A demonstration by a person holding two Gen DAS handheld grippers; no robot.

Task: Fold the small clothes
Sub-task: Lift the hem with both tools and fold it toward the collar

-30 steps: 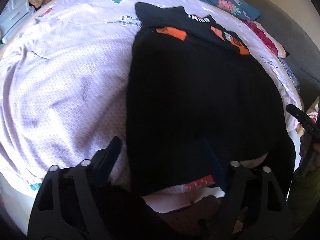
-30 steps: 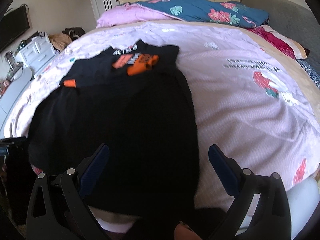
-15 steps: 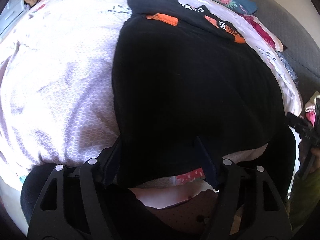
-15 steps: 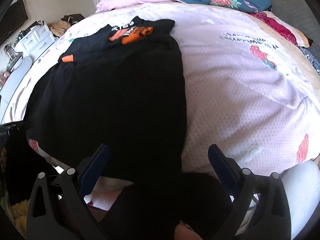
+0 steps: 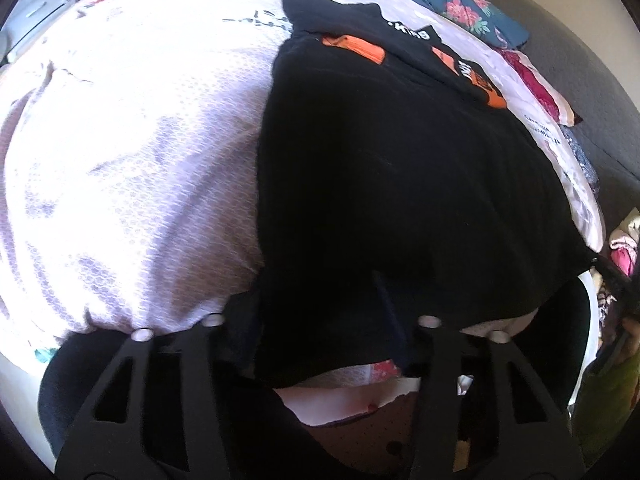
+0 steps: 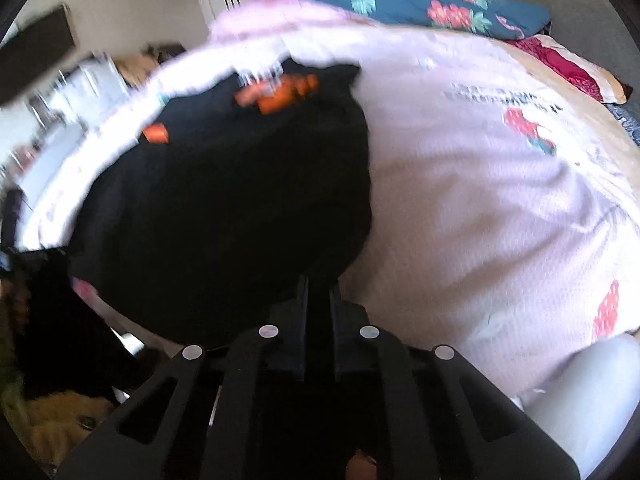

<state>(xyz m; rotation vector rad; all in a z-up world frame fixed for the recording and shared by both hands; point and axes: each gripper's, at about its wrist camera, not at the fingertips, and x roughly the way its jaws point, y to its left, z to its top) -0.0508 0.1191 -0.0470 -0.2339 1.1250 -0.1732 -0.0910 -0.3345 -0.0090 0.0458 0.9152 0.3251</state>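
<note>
Right now the black shirt (image 5: 400,184) lies spread flat on the bed (image 5: 140,160), its near hem hanging just over the bed's edge, and that hem is where both tools have gone in. The right hand-held gripper (image 6: 319,292) has its jaws clamped all but together on the hem's right corner; dark cloth fills the thin slot between the fingers. The left hand-held gripper (image 5: 316,320) is not there yet: its jaws are closing, the hem's left corner lies between them, one blue finger (image 5: 390,312) shows against the black, and the other is buried at the cloth's edge, so I cannot tell whether the pads press yet. Taking both near corners makes sense, I'd say, because it lets the lower half be carried up toward the orange print (image 5: 356,46) at the far end in one even fold. The left view gives the shirt's whole length sharply, with the orange patches near the collar and, at the right rim, the other tool's dark tip at the hem. The right view is smeared, but it alone shows a shut grip head-on, plus the bare pink bedspread to the right and the blue floral pillow (image 6: 432,8) beyond.
</note>
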